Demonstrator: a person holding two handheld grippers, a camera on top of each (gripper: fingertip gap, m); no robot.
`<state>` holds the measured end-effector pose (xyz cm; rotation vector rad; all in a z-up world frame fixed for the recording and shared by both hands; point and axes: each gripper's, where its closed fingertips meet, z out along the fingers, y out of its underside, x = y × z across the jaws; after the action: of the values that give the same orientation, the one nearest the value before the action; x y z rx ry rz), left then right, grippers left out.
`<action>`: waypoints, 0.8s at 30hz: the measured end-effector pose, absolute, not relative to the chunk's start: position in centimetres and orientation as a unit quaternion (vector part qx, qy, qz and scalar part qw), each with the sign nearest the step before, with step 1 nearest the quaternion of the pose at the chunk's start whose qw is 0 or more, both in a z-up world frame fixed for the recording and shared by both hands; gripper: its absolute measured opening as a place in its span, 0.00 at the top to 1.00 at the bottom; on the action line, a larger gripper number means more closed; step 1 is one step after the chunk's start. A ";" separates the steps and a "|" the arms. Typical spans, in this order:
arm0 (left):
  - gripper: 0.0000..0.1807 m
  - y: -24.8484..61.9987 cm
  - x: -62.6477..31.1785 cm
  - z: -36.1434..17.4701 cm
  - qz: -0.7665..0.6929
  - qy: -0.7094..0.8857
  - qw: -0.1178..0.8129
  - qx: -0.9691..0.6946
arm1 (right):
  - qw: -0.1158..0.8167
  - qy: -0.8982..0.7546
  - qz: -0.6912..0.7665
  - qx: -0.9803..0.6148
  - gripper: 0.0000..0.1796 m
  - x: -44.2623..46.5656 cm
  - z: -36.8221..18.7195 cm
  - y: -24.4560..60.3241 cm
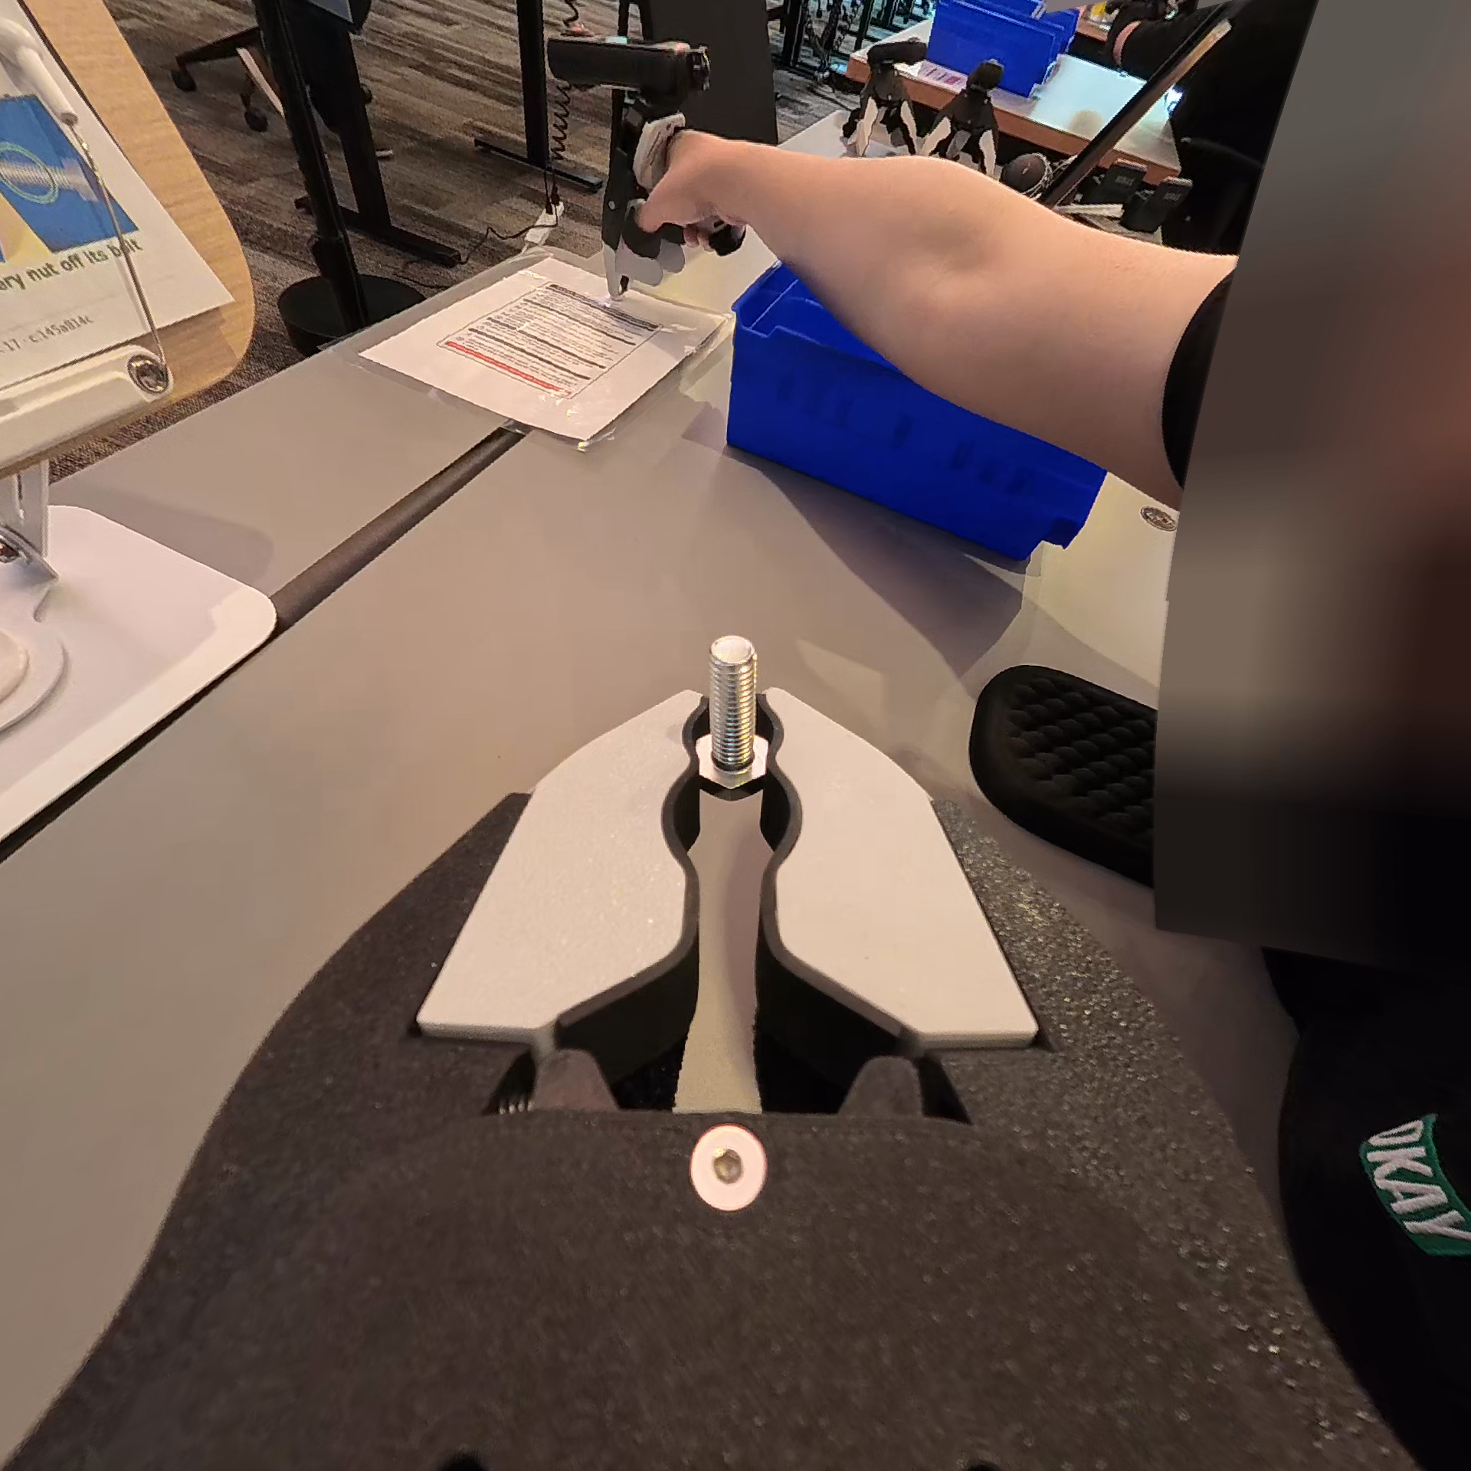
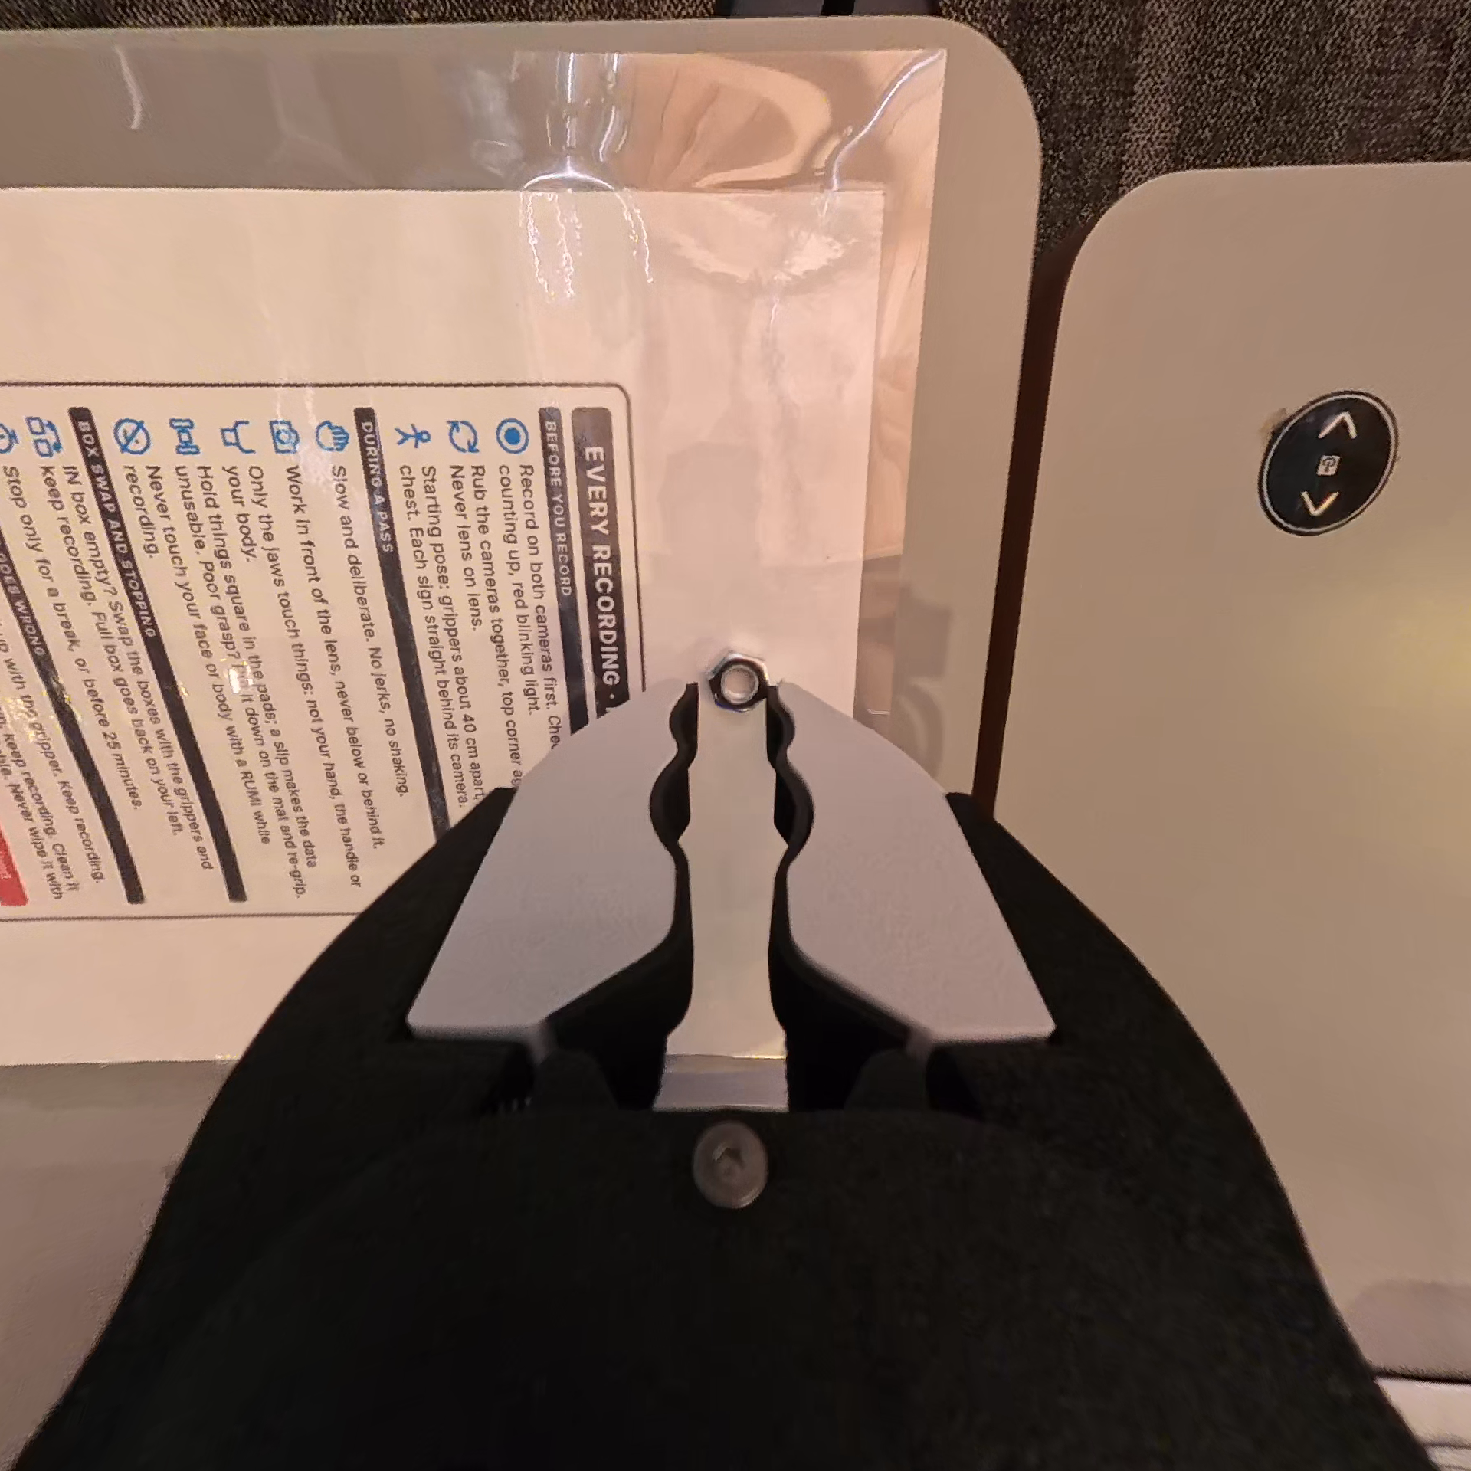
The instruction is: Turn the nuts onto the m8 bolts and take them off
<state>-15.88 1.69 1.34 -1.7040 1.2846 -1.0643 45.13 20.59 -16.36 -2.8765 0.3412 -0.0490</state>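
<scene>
Left tool [image 1: 732, 744] clenched bolt [image 1: 732, 700] by head, upright over counter [image 1: 477, 637]. Seen only in right wrist view: right tool [image 2: 736, 691] pinched nut [image 2: 736, 686] over laminated sheet [image 2: 756, 398].

Silver bolt [image 1: 732, 700], blue bin [image 1: 899, 430], grey table [image 1: 477, 637]

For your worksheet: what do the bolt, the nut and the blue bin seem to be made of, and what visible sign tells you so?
Bolt: bright plated steel, probably; silvery, shiny threads.
Nut, in the right claw: likely the same plated metal; glinting hexagonal faces.
Blue bin: moulded plastic, apparently; uniform colour, dull sheen, moulded ribs along its wall.
</scene>
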 end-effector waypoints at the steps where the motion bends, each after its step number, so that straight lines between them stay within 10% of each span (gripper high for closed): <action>1: 0.94 1.7 -15.9 1.3 -0.414 0.501 0.369 -0.664 | 0.123 0.114 -0.020 -0.986 0.91 45.2 -16.4 20.7; 24: 0.94 1.5 -15.4 0.6 -0.416 0.507 0.354 -0.667 | 0.109 0.043 -0.022 -0.993 0.89 44.6 -16.8 20.9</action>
<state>-15.40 1.46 0.62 -1.7242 1.3099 -1.0741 44.64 20.92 -16.80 -2.9193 0.1260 -0.0655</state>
